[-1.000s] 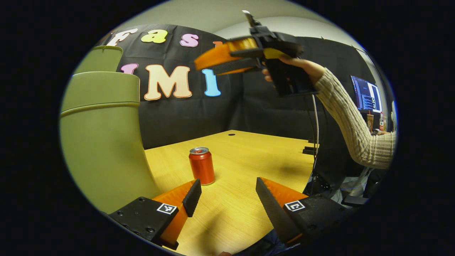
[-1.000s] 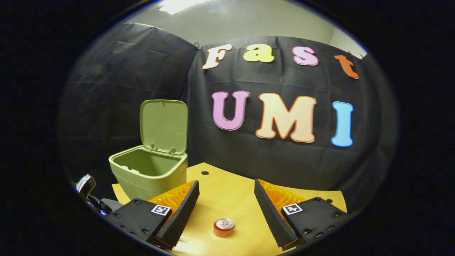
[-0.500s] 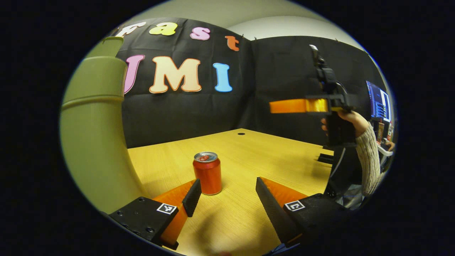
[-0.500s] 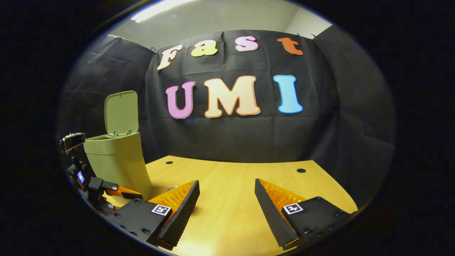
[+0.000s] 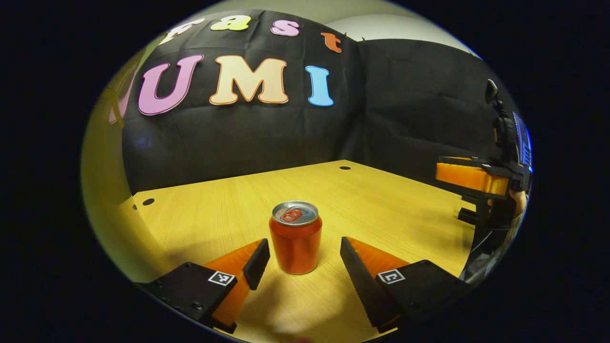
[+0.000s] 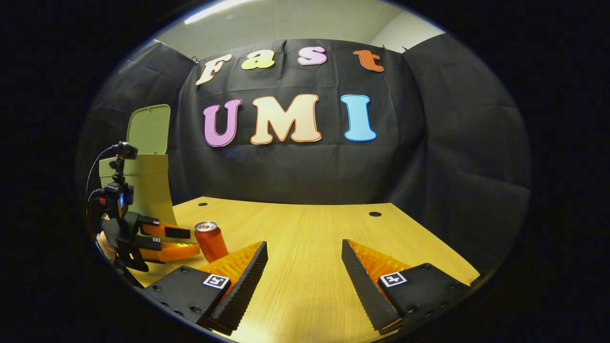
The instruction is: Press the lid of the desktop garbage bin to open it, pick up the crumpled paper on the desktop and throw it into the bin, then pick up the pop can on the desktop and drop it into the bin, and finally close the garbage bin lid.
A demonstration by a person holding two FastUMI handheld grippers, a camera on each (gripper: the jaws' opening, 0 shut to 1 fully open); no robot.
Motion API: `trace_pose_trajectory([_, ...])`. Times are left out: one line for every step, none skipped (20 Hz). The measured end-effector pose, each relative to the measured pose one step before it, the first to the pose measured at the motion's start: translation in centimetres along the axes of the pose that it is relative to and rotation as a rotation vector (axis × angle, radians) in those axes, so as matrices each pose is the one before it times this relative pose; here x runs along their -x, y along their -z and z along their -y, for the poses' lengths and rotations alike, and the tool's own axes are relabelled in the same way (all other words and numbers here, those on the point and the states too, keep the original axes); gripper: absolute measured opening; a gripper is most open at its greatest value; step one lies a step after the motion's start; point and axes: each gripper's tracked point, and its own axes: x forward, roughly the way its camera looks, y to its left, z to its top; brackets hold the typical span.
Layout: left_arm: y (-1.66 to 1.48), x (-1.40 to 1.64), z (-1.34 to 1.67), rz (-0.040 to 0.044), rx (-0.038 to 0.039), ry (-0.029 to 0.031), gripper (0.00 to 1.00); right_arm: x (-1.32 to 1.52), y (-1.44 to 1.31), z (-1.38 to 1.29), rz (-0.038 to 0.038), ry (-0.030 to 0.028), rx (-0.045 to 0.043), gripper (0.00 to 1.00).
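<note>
Now the can (image 5: 295,237) stands upright on the desk (image 5: 381,205) between the left gripper's (image 5: 300,259) wide-open, empty fingers, having swung from 11 o'clock to centre: pickup looks imminent. The bin (image 6: 143,183), lid (image 6: 149,128) up, waits alongside; the right gripper (image 6: 302,267), open and empty, has withdrawn.

Red cylindrical metal pop can (image 5: 295,243) w/ silver top & red tab. Light yellow wood-grain worktop (image 6: 310,238); olive-green plastic bin (image 6: 143,186), lid same green.
</note>
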Motion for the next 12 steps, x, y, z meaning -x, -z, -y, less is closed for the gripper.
trace_pose_trajectory([0.050,-0.404,-0.172,-0.00555,0.00414,-0.01067,0.93,0.113,0.169,-0.270,-0.00088,-0.00696,-0.00032,0.98])
trace_pose_trajectory([0.261,-0.439,-0.144,-0.00295,0.00692,-0.00736,0.93,0.063,0.329,-0.424,-0.01281,-0.01485,0.00174,0.98])
trace_pose_trajectory([-0.075,-0.388,-0.070,-0.00155,0.00804,-0.00331,0.93,-0.022,0.152,-0.126,-0.00517,-0.00103,0.00115,0.98])
trace_pose_trajectory([0.222,-0.549,-0.019,-0.00465,0.00959,-0.00527,0.92,-0.153,-0.126,0.064,-0.00111,0.00201,0.00024,0.98])
trace_pose_trajectory([0.177,-0.412,-0.094,-0.00901,0.00710,-0.00536,0.92,0.052,0.075,-0.020,-0.00373,-0.00203,-0.00025,0.98])
trace_pose_trajectory([0.386,-0.322,-0.062,-0.00907,0.00566,-0.00364,0.91,-0.019,-0.003,-0.187,-0.00304,-0.00285,-0.00144,0.98])
trace_pose_trajectory([0.229,-0.247,-0.038,-0.00674,0.00366,-0.00321,0.92,-0.058,0.146,-0.046,-0.00402,-0.00042,0.00000,0.98])
trace_pose_trajectory([0.229,-0.212,-0.061,-0.00755,0.00563,-0.00346,0.92,-0.032,0.177,0.101,-0.00500,0.00461,0.00272,0.98])
trace_pose_trajectory([0.146,-0.300,-0.088,-0.00506,0.00466,-0.00366,0.91,-0.071,0.221,0.206,-0.00596,0.00640,0.00613,0.98])
trace_pose_trajectory([0.099,-0.141,-0.105,-0.00162,0.00502,-0.00099,0.91,-0.107,0.168,0.239,-0.00651,0.00815,0.00644,0.98])
trace_pose_trajectory([0.134,-0.099,0.016,-0.00407,0.00481,-0.00239,0.91,-0.001,0.209,0.188,-0.00721,0.00631,0.00467,0.98])
trace_pose_trajectory([0.002,-0.301,-0.125,-0.00434,0.00066,-0.00562,0.90,-0.042,0.089,0.165,-0.00588,0.00537,0.00039,0.98])
